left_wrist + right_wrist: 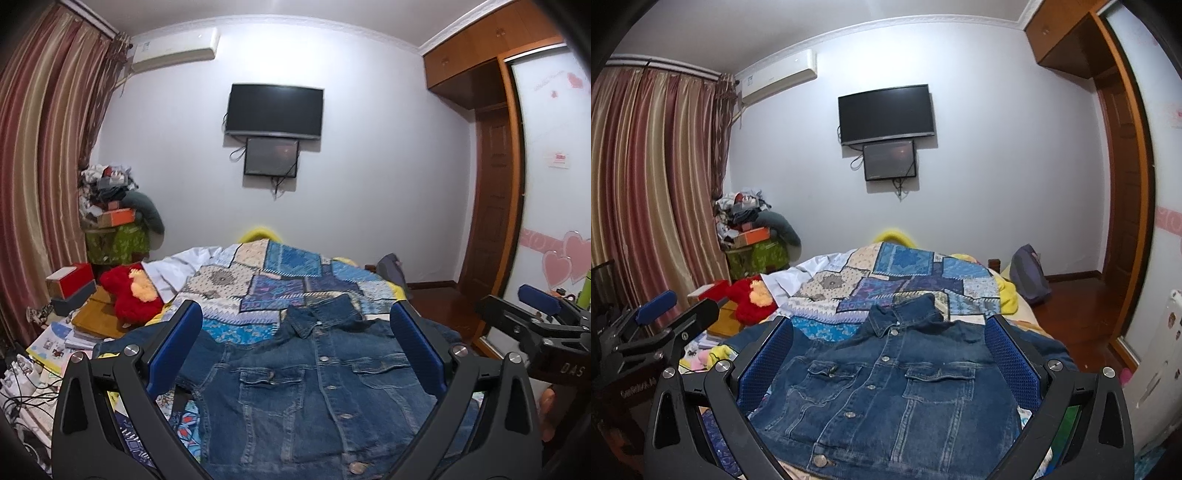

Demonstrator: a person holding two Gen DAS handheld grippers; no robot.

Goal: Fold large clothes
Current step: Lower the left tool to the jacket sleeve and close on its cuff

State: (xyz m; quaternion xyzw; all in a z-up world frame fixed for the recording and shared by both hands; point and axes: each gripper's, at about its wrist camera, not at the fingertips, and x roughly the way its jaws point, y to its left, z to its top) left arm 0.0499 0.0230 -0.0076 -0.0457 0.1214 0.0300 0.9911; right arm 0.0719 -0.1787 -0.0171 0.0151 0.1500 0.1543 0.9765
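A dark blue denim jacket (314, 391) lies flat on the bed, front up and buttoned, collar toward the far wall. The same denim jacket (886, 384) fills the lower middle of the right wrist view. My left gripper (295, 317) hovers above the jacket's lower part, open, its blue pads wide apart with nothing between them. My right gripper (888, 326) is also open above the jacket, empty. The right gripper (543, 310) shows at the right edge of the left wrist view. In the right wrist view the left gripper (661, 310) appears at the left edge.
A blue patchwork quilt (280, 280) covers the bed beyond the jacket. A red plush toy (129, 295), boxes and books crowd the left side. A wardrobe (491, 147) and wooden floor lie to the right. A TV (273, 110) hangs on the far wall.
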